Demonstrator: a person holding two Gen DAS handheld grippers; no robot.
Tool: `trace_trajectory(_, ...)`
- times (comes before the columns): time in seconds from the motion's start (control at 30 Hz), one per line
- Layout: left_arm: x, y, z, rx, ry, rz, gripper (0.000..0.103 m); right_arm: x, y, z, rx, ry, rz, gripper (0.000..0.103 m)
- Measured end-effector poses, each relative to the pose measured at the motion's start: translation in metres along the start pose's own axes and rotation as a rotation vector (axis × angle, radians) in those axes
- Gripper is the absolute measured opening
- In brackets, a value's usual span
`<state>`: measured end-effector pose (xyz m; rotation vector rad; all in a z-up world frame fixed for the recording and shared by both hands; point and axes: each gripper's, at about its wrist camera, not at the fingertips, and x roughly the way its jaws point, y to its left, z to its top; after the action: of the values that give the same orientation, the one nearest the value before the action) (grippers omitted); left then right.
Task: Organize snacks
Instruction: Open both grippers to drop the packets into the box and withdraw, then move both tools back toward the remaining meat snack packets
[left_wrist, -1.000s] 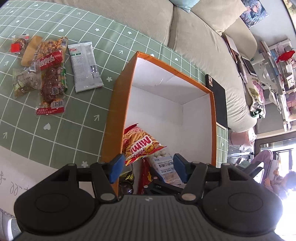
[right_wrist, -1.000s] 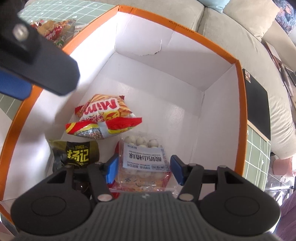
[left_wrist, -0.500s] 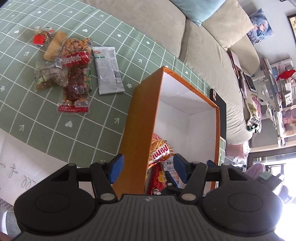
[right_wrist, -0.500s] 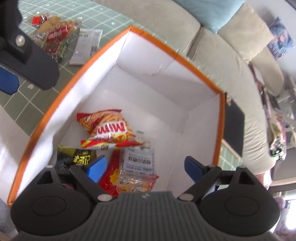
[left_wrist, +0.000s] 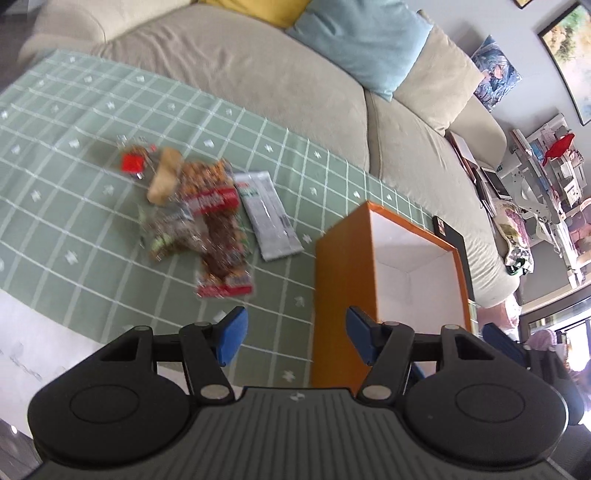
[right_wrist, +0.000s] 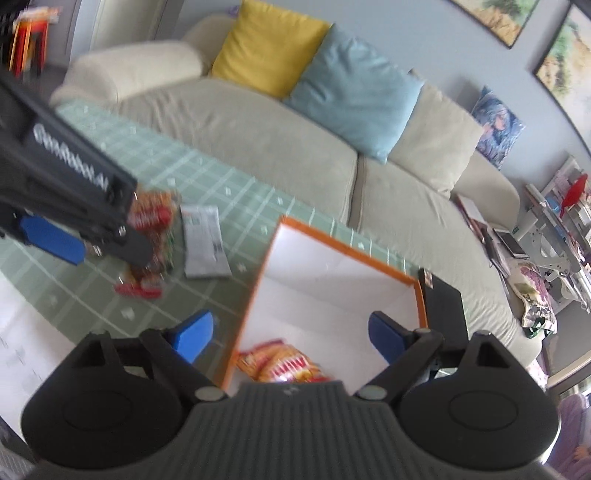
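Left tool: the left tool (left_wrist: 293, 334) hangs half-spread with nothing between its blue pads; a second ago it looked down into the box, and now it faces the pile of snacks.
Right tool: the right tool (right_wrist: 290, 336) stands wide and empty above the box's near rim; a second ago its pads flanked a clear packet of white balls inside the box, and its jaws have just been opening.
Box: the orange cardboard box with white inner walls (left_wrist: 341, 266) stands on the bench at the right, near the beige sofa (left_wrist: 280, 85).
Stowed snack: a red and yellow crisp bag (right_wrist: 280, 365) lies in the box; the packet let go is hidden behind the right tool's body.
Loose snacks: a blurred heap of red and brown packets (left_wrist: 195, 206) lies on the green checked cloth (left_wrist: 74, 221), left of the box, with a grey-white flat sachet (left_wrist: 269, 216) just beside it.
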<state>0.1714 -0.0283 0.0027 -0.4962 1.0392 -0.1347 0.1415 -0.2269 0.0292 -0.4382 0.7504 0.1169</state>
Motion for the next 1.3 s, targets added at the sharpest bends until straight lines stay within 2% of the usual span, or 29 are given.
trace_trajectory(0.23,-0.02,0.03,0.0,0.128,-0.087,0.024,0.071,-0.019,0.049,0.003,0.151,-0.123,0.028,0.088)
trace_trajectory(0.47,-0.018,0.073,-0.009,0.178,-0.114,0.079,0.071,-0.021,0.095,-0.005,0.218,-0.182,0.018,0.088)
trace_trajectory(0.73,-0.005,0.101,-0.023,0.281,-0.137,0.144,0.071,0.002,0.126,-0.024,0.282,-0.104,0.048,0.088)
trace_trajectory(0.93,0.007,0.115,-0.027,0.284,-0.122,0.122,0.071,0.022,0.141,-0.031,0.257,-0.027,0.084,0.088)
trace_trajectory(1.13,0.012,0.127,-0.022,0.273,-0.135,0.035,0.071,0.036,0.146,-0.032,0.241,-0.024,0.109,0.088)
trace_trajectory(1.2,0.016,0.129,-0.02,0.264,-0.14,0.033,0.071,0.044,0.147,-0.031,0.233,-0.022,0.121,0.087)
trace_trajectory(1.3,0.024,0.126,-0.017,0.307,-0.146,0.032,0.071,0.058,0.147,-0.028,0.218,-0.013,0.135,0.082)
